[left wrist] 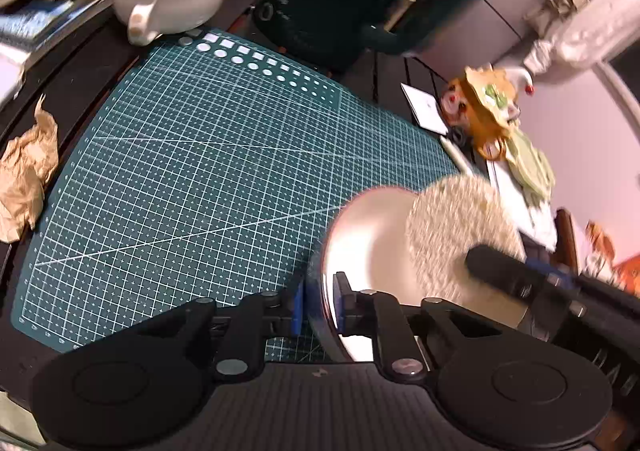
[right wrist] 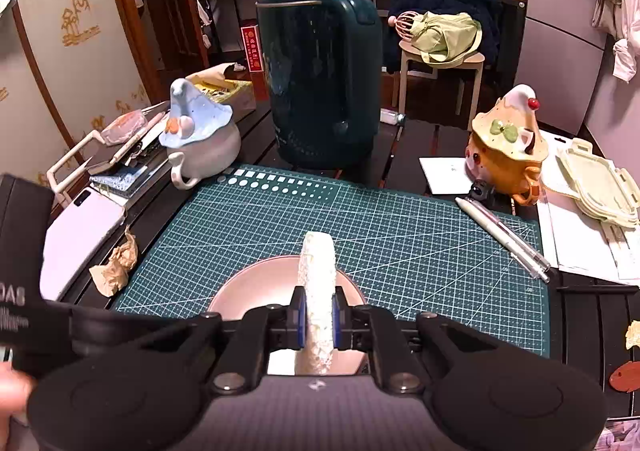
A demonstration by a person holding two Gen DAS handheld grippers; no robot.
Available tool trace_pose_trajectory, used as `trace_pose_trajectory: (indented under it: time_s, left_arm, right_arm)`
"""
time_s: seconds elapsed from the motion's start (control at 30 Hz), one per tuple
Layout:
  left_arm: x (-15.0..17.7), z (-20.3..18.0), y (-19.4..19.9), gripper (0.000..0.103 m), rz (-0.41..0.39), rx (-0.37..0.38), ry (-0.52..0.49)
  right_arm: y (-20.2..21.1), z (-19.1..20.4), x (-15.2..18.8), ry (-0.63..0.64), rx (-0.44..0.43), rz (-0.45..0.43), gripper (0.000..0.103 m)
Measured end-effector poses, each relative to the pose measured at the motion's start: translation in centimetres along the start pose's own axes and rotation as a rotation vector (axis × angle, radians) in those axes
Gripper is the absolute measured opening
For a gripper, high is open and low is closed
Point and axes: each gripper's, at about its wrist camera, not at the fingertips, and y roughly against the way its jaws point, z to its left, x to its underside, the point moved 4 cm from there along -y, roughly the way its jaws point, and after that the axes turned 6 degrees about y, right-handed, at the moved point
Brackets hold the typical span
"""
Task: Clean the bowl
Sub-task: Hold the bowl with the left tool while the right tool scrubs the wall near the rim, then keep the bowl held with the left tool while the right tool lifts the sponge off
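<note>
- The wiping step looked to be in hand: the left tongs (left wrist: 318, 305) were clamped on the rim of the pink bowl (left wrist: 372, 227), steadying it at the near edge of the green cutting mat (left wrist: 200, 179) on the counter (right wrist: 420, 139).
- The right tongs (right wrist: 318, 317) pinched a round white sponge (right wrist: 318, 291) edge-on, held over the bowl's hollow; in the left view its flat face lay against the inner wall toward 3 o'clock.
- Whether any dirt remained in the bowl could not be told; its visible inside looked smooth.
- Next move, as a judgement: a firm hold on the rim while the sponge sweeps round the wall.
- Count: one bowl, one sponge, one dark kettle (right wrist: 320, 79) at 12 o'clock, two lidded figure mugs, blue (right wrist: 200, 139) at 10 and orange (right wrist: 508, 147) at 2, one crumpled paper (right wrist: 116, 263) at 9, one pen (right wrist: 504, 235).
</note>
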Motion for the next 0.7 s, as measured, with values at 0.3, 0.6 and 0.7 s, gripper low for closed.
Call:
trace_pose_trajectory:
  time_s: [0.3, 0.6, 0.7]
  left_arm:
    - [0.2, -0.7, 0.1, 0.013, -0.014, -0.018, -0.036]
    - [0.2, -0.5, -0.4, 0.013, 0.008, -0.014, -0.032]
    - [0.3, -0.3, -0.9, 0.014, 0.046, -0.005, -0.02]
  right_arm:
    - [-1.8, 0.5, 0.8, 0.037, 0.049, 0.062, 0.011]
    - [0.5, 0.4, 0.0, 0.101, 0.134, -0.001, 0.011]
    - [1.6, 0.5, -0.4, 0.098, 0.11, -0.03, 0.011]
